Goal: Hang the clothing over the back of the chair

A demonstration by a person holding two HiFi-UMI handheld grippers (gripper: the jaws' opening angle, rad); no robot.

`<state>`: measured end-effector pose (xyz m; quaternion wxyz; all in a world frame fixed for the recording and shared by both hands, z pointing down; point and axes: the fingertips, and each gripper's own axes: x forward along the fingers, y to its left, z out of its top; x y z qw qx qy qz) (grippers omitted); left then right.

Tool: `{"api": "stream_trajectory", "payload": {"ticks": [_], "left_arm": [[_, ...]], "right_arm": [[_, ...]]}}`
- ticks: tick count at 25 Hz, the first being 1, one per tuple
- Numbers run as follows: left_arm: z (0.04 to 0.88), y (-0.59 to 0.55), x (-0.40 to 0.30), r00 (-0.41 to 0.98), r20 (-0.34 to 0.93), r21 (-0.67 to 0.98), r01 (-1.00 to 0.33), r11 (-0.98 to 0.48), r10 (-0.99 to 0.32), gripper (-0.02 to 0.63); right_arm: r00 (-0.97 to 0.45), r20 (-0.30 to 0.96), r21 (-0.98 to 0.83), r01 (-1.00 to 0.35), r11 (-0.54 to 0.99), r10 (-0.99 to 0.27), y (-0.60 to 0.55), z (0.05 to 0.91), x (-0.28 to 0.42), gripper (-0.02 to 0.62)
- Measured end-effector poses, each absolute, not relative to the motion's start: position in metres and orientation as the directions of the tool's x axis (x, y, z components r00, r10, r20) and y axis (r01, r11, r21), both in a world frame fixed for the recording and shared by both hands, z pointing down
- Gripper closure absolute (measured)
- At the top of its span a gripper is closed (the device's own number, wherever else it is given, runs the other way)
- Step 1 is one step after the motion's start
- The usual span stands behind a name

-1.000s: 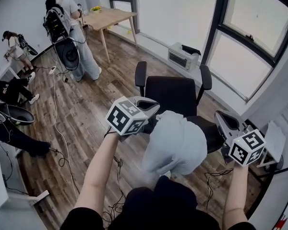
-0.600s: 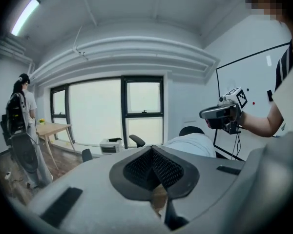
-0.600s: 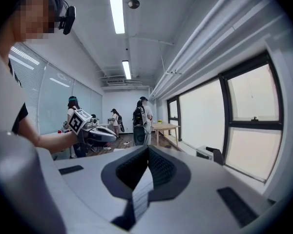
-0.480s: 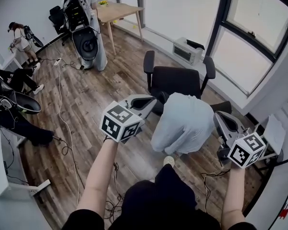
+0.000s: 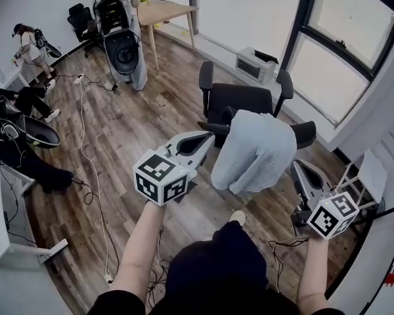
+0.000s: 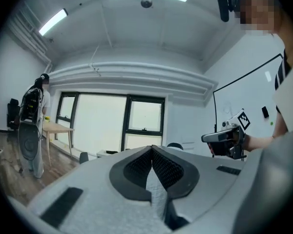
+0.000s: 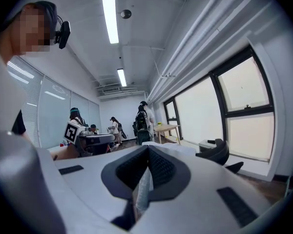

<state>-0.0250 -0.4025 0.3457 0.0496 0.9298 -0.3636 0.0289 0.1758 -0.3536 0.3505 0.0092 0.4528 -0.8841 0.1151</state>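
Our left gripper (image 6: 152, 149) and right gripper (image 7: 147, 152) were each clamped shut on a pinch of the pale grey clothing (image 5: 253, 149), with fabric showing between both pairs of jaws. A second before, it had sagged in a bunch close in front of us. By now we had carried it out to the black chair (image 5: 240, 104), where it hung spread across what looked like the top of the backrest. We judged the drape nearly made, with only the release left.
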Motion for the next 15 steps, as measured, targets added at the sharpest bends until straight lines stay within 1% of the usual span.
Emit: {"api": "stream_trajectory", "payload": {"ticks": [5, 11, 15], "left_arm": [[0.353, -0.374, -0.019, 0.73, 0.049, 0.096, -0.683, -0.724, -0.682, 0.598], [0.371, -0.342, -0.009, 0.699, 0.006, 0.158, -0.707, -0.689, -0.715, 0.598], [0.386, -0.316, 0.003, 0.66, 0.007, 0.172, -0.741, -0.649, -0.752, 0.598]], "right_arm": [[-0.548, 0.105, -0.209, -0.828, 0.52, -0.83, -0.325, 0.368, 0.181, 0.594], [-0.45, 0.074, -0.204, -0.88, 0.428, -0.89, -0.295, 0.389, 0.208, 0.594], [-0.369, 0.073, -0.191, -0.917, 0.351, -0.926, -0.274, 0.41, 0.233, 0.594]]}}
